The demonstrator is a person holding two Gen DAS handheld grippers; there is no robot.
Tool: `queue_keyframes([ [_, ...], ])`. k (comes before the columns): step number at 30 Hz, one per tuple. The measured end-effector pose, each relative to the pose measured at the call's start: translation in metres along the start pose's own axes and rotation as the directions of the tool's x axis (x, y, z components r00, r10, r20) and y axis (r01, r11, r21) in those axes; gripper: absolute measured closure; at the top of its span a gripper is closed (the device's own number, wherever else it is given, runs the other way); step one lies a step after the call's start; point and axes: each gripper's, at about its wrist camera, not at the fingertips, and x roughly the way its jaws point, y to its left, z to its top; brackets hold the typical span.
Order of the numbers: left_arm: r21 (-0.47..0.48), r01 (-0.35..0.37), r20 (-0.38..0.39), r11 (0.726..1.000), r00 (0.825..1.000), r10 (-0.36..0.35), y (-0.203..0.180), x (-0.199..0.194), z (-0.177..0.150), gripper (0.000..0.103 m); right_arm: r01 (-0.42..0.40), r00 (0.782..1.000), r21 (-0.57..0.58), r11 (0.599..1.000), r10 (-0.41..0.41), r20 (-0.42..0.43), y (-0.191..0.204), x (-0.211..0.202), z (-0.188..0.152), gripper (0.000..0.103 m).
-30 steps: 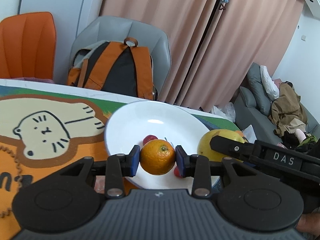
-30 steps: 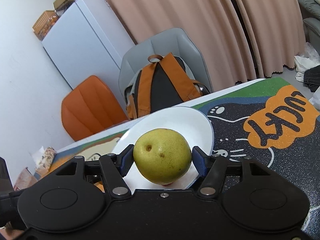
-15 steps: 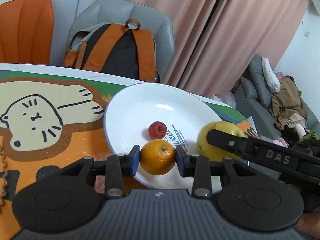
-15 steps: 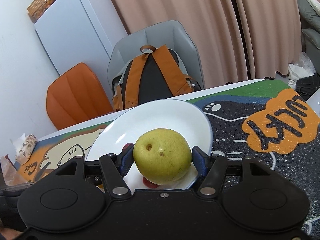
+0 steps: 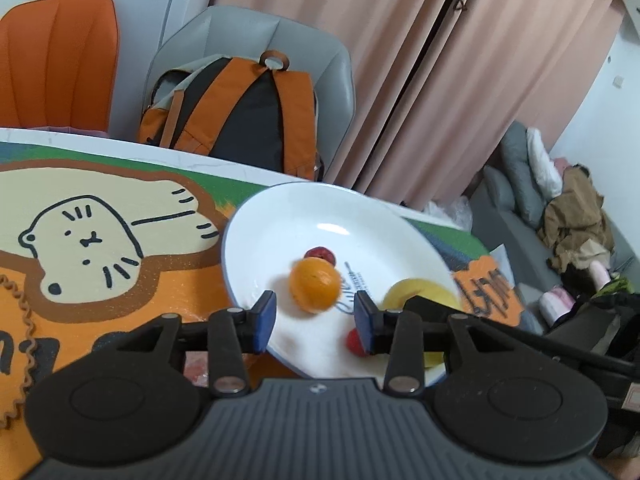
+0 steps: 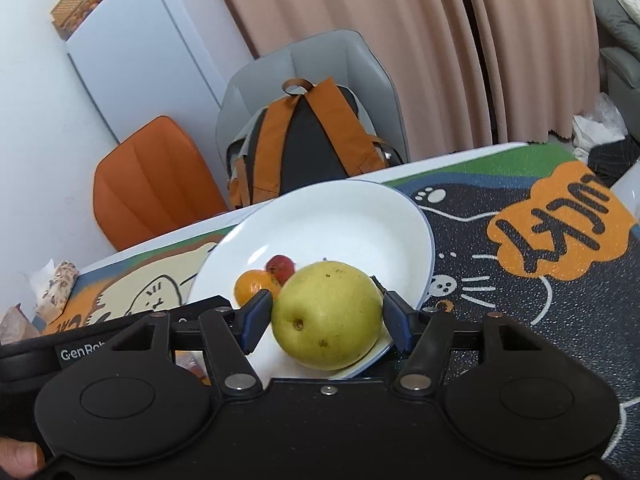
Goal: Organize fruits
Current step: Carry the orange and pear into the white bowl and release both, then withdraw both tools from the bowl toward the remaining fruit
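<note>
One surface carries a flat printed cartoon mat, and on it sits one round, glossy white plate. The two grippers are matte black plastic with blue pads. One speckled yellow-green pear rests on the plate's near edge between the right gripper's jaws, which stand spread, a gap showing on the right side. One smooth orange, blurred, lies on the plate beyond the left gripper's spread jaws. Two small red fruits share the plate.
</note>
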Motion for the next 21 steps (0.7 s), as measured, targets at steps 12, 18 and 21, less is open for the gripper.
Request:
queue_keyframes([
  [12, 0.011, -0.019, 0.056, 1.000, 0.998, 0.018, -0.005, -0.051, -0.003, 0.033, -0.040, 0.998, 0.032, 0.999, 0.038, 0.041, 0.005, -0.044, -0.001, 0.046],
  [18, -0.003, -0.049, 0.078, 0.999, 0.996, 0.050, 0.002, -0.073, -0.009, 0.025, -0.069, 0.997, 0.055, 0.996, 0.066, 0.048, 0.006, -0.062, -0.012, 0.044],
  [21, -0.009, -0.059, 0.082, 0.998, 0.995, 0.060, 0.006, -0.082, -0.014, 0.022, -0.084, 0.995, 0.069, 0.994, 0.080, 0.051, 0.006, -0.071, -0.018, 0.042],
])
